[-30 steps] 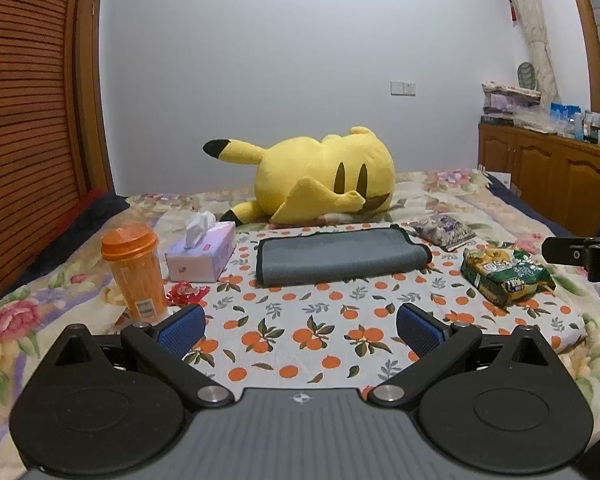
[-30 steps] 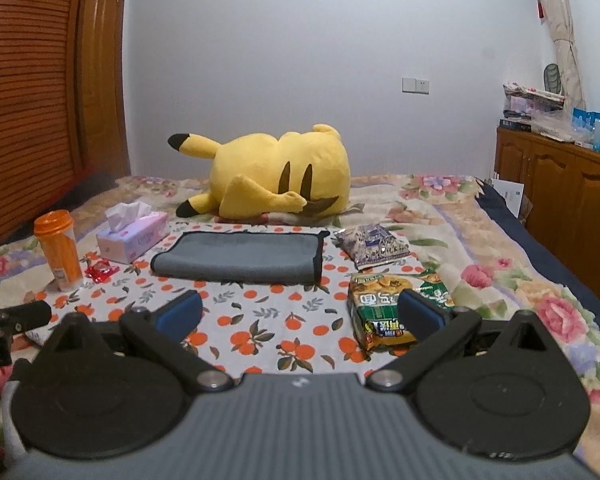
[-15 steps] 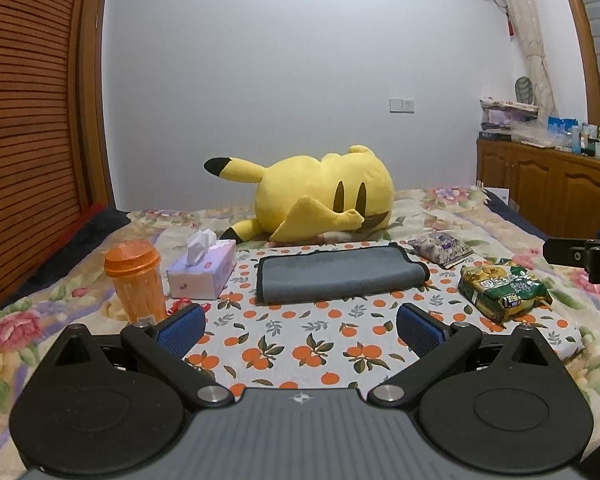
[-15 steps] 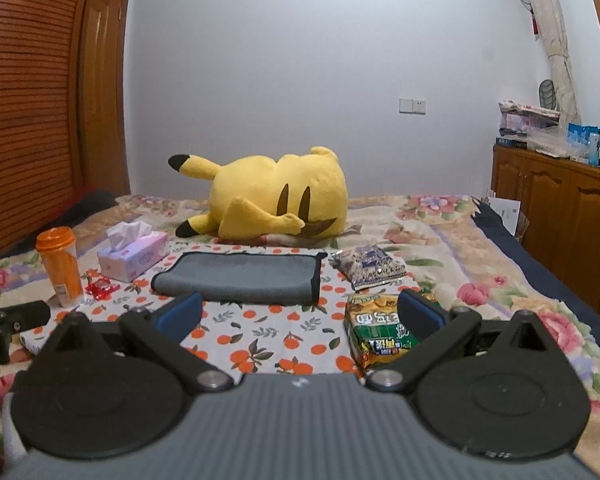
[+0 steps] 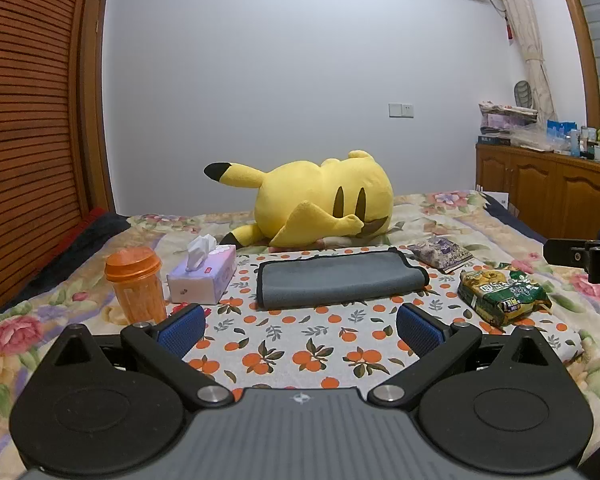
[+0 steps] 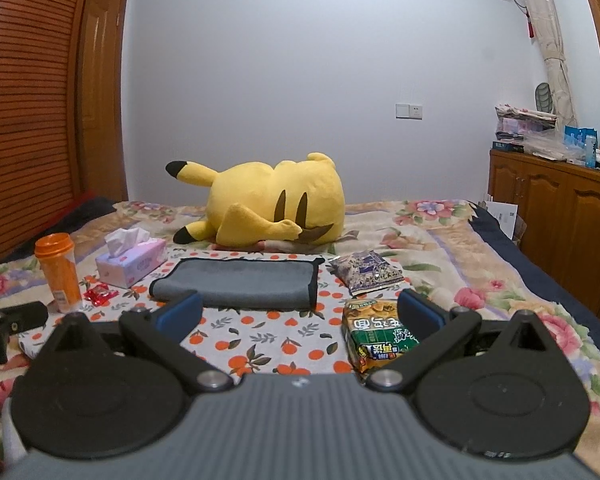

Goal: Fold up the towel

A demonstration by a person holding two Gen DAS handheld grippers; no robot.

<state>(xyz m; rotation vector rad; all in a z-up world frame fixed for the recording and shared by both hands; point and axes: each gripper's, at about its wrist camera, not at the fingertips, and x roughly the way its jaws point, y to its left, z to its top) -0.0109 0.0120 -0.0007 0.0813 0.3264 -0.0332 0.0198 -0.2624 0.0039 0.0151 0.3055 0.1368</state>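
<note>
In the left wrist view, the left gripper (image 5: 300, 330) is seen at the bottom of the frame with its two blue pads (image 5: 182, 330) set wide apart, and nothing is held between them. The gray towel (image 5: 340, 279) is found in the middle of the frame, lying already folded into a long band on an orange-printed cloth (image 5: 300, 344) that is spread on the bed. The towel is well apart from the pads. Left of the towel a tissue box (image 5: 204, 276) is placed, and further left an orange cup (image 5: 136, 288) is standing upright. Behind the towel a yellow plush toy (image 5: 324, 200) is laid on its side. At the right, a green snack bag (image 5: 502, 294) and a purple packet (image 5: 440, 252) are seen, and part of the right gripper (image 5: 584, 254) is visible at the right edge.

In the right wrist view, the right gripper (image 6: 300, 316) is shown at the bottom with its pads (image 6: 420, 314) likewise spread apart and empty. The towel (image 6: 236, 284) is seen just above the left pad, in the middle of the frame. The green snack bag (image 6: 380, 336) is partly hidden behind the right pad. The purple packet (image 6: 366, 272) lies right of the towel. The tissue box (image 6: 132, 262), the orange cup (image 6: 58, 272) and a small red wrapper (image 6: 99, 294) are located at the left. A part of the left gripper (image 6: 4, 328) is visible at the left edge.
</note>
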